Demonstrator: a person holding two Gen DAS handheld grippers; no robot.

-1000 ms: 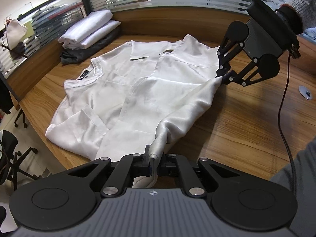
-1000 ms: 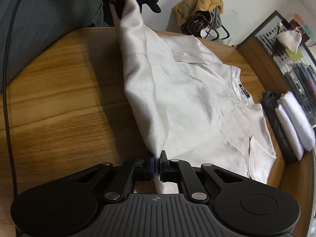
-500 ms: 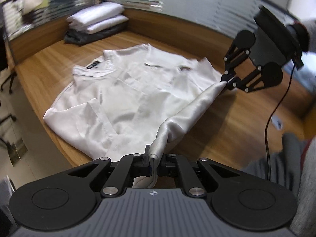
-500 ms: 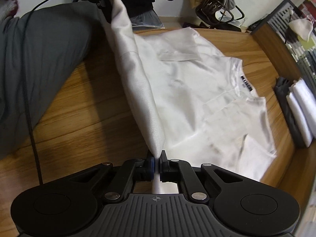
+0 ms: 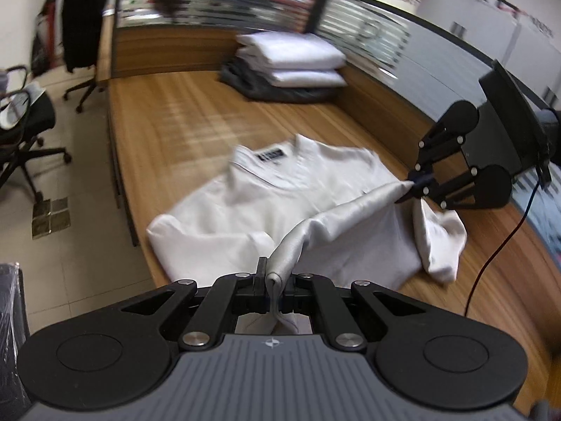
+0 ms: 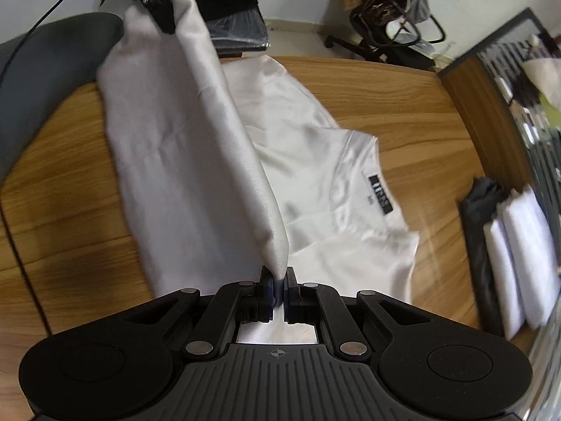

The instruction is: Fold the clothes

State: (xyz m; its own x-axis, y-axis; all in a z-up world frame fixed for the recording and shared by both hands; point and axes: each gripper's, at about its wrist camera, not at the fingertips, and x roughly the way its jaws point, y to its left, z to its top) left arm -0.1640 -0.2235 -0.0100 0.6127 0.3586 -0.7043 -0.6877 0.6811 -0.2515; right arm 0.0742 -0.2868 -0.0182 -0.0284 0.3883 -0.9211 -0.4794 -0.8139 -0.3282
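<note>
1. A white shirt (image 5: 280, 203) lies on the wooden desk (image 5: 182, 119), its collar with a dark label (image 6: 380, 194) towards the far side of the desk in the left wrist view
2. The left gripper (image 5: 275, 286) is pressed together on one end of a lifted edge of the shirt; the cloth rises out of its jaws in a narrow fold
3. The right gripper (image 6: 277, 289) is likewise pinched on the other end of that edge, and shows at the right of the left wrist view with the cloth at its tips
4. The held edge runs taut from one gripper to the other, lifted off the desk, with a panel of the shirt hanging below it
5. The shirt's long axis runs from the collar to the hem by the left gripper, roughly along that stretched edge
6. A stack of folded clothes (image 5: 291, 66), white over dark, sits well apart from the shirt at the back of the desk
7. Office chairs (image 5: 21, 129) stand on the floor beside the desk
</note>
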